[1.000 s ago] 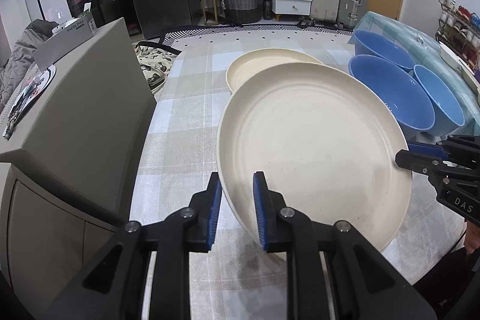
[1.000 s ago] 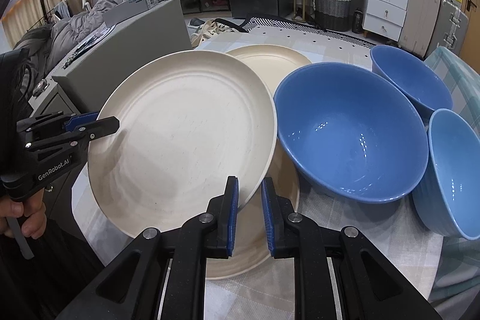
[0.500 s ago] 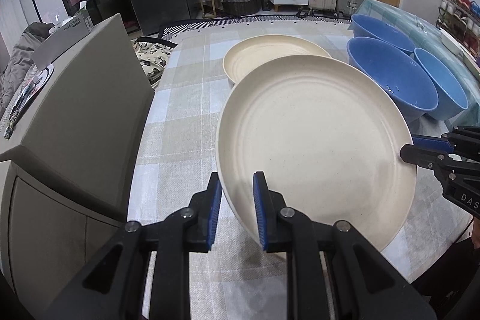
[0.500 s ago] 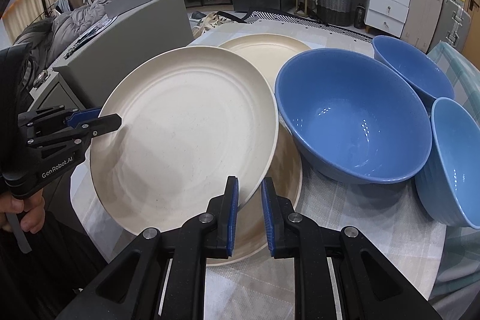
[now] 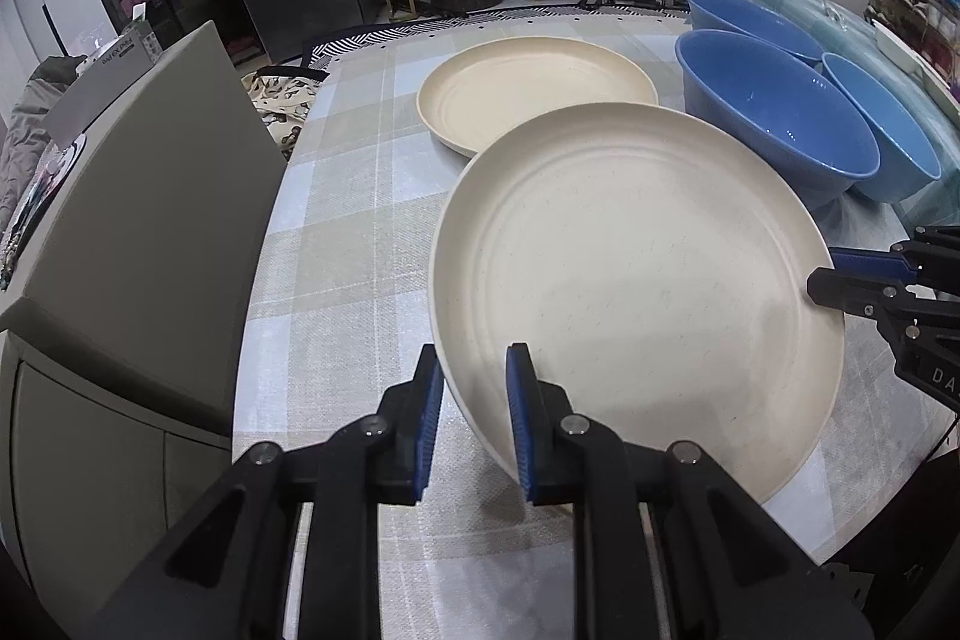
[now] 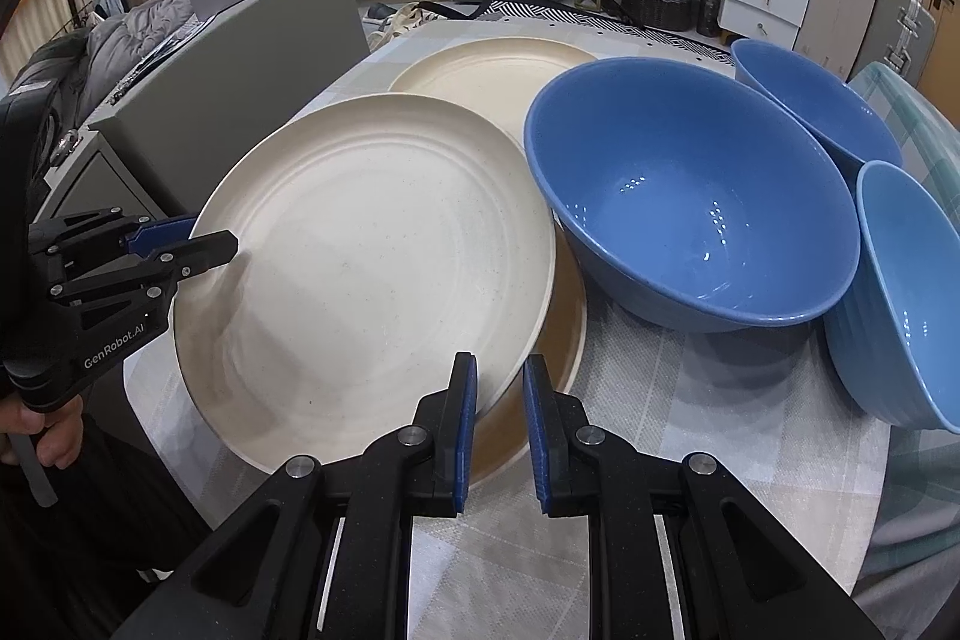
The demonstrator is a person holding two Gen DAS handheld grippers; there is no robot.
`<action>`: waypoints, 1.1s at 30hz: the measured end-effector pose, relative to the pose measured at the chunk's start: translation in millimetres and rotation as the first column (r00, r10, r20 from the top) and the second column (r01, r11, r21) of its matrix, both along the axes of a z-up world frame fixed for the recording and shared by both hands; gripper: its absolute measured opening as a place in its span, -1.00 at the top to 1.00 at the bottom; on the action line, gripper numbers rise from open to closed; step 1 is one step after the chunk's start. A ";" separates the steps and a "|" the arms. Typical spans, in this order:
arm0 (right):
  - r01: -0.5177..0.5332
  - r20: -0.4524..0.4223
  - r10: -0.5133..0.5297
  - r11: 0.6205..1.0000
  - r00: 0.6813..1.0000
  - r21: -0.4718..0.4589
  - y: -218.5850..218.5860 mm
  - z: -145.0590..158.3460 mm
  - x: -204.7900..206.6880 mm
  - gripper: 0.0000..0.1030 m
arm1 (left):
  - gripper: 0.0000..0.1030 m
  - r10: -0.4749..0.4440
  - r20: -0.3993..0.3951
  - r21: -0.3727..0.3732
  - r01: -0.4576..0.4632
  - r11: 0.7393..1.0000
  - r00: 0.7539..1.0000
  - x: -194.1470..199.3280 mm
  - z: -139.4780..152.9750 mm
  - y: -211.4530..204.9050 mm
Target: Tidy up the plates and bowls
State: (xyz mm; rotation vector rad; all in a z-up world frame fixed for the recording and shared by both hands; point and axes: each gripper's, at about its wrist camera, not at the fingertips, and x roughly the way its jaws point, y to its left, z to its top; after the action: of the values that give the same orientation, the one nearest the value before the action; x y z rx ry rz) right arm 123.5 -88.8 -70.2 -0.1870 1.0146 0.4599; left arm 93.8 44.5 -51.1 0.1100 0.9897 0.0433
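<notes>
Two grippers are clamped on one cream plate (image 5: 636, 280), which is held tilted above the table (image 5: 336, 292). The left gripper (image 5: 474, 400) has its blue-padded fingers (image 5: 427, 412) closed on the plate's near-left rim, one finger on each face. The right gripper (image 6: 498, 418) is closed on the opposite rim in the same way; in the left wrist view it (image 5: 840, 274) is seen pinching the plate's right edge, and in the right wrist view the left gripper (image 6: 198, 238) is seen at the plate's left edge.

A second cream plate (image 6: 540, 352) lies flat on the checked tablecloth directly beneath the held one, its rim showing under the raised edge. A third cream plate (image 5: 534, 100) lies farther back on the table, partly hidden by the held plate in both views.

Three blue bowls are grouped to the right of the plates: a large bowl (image 6: 690, 196) nearest the plates, a paler ribbed bowl (image 6: 900, 304) touching its right side, and another bowl (image 6: 804, 94) behind them. A grey cabinet (image 5: 138, 196) stands just beside the table's left edge.
</notes>
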 end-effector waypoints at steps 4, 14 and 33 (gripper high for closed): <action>0.001 -0.010 -0.001 1.000 1.000 -0.003 -0.9 -0.3 3.8 0.70 | 0.64 0.000 -0.015 0.006 0.000 1.000 1.000 2.5 -3.9 -2.3; 0.003 -0.030 -0.004 1.000 1.000 -0.024 10.2 -6.1 12.4 0.70 | 0.64 -0.012 -0.038 0.025 0.013 1.000 0.999 7.0 -10.4 -5.7; 0.005 -0.028 -0.008 0.997 1.000 -0.073 24.7 -20.2 14.7 0.69 | 0.63 -0.035 -0.080 0.077 0.041 0.996 0.996 14.9 -21.2 -15.4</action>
State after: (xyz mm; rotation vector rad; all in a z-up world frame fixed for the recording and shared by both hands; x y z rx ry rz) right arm 138.1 -64.1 -90.4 -0.2427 1.0606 0.4212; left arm 108.7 29.1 -72.3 0.2034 1.0643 0.0434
